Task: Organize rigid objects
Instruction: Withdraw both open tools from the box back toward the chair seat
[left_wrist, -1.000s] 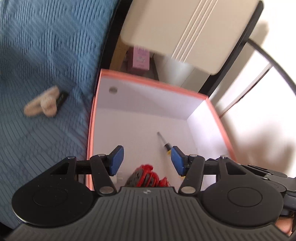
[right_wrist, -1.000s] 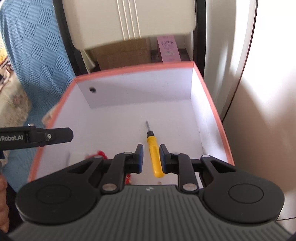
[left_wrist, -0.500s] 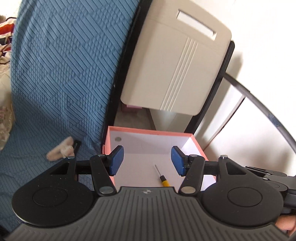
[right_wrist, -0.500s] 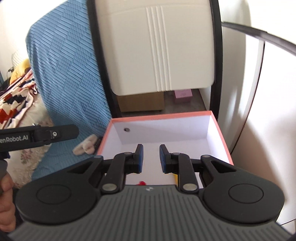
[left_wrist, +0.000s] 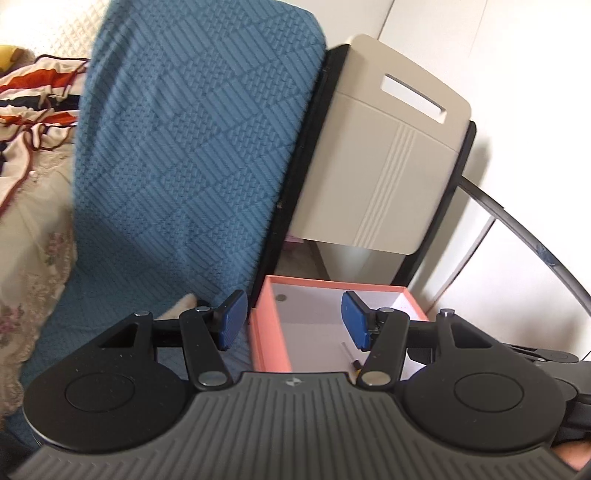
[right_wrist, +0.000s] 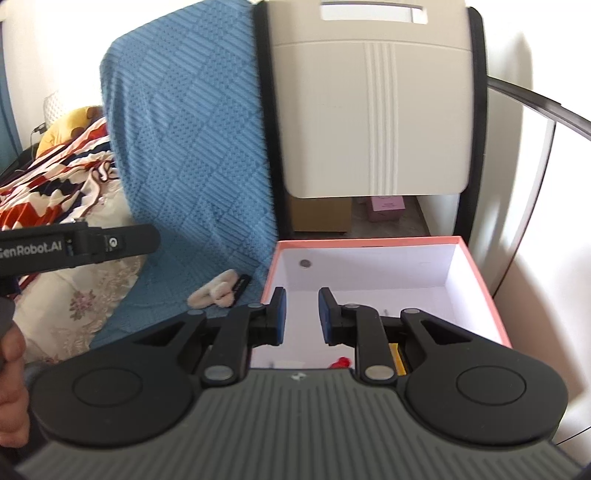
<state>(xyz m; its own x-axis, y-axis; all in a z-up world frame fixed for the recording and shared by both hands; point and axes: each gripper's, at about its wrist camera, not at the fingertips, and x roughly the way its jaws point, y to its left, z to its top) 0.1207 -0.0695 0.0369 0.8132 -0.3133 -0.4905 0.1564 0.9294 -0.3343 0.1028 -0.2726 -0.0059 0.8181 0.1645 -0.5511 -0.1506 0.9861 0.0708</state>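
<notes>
Container: pink-rimmed box (right_wrist: 476, 280), white inside, open-topped, standing on the floor between the blue-covered seat and the white wall; likely the collecting point for the rigid items, since its open top lets things be dropped straight in.
Contents, item 1: screwdriver (left_wrist: 351, 356), thin shaft and a bit of yellow handle showing on the box floor in the left wrist view; the rest is hidden behind the gripper body.
Contents, item 2: red object (right_wrist: 341, 362), only a sliver seen at the near edge of the box floor; kind cannot be told.
Outstanding item: pale clip-like object (right_wrist: 214, 291) with a dark piece beside it, lying on the blue cover (right_wrist: 192, 147) just beside the box's left wall; outside the box, so judged not yet sorted.
Left gripper (left_wrist: 293, 319): jaws roughly half spread, nothing between the blue pads; held above and short of the box.
Right gripper (right_wrist: 302, 315): jaws narrowly parted, a clear gap, nothing gripped; held above the box's near side, pointing down into it.
Backdrop: cream panel (right_wrist: 373, 110) with a slot handle, upright behind the box.
Progress, judged: two items boxed, one left on the cover; both tools free to fetch it.
</notes>
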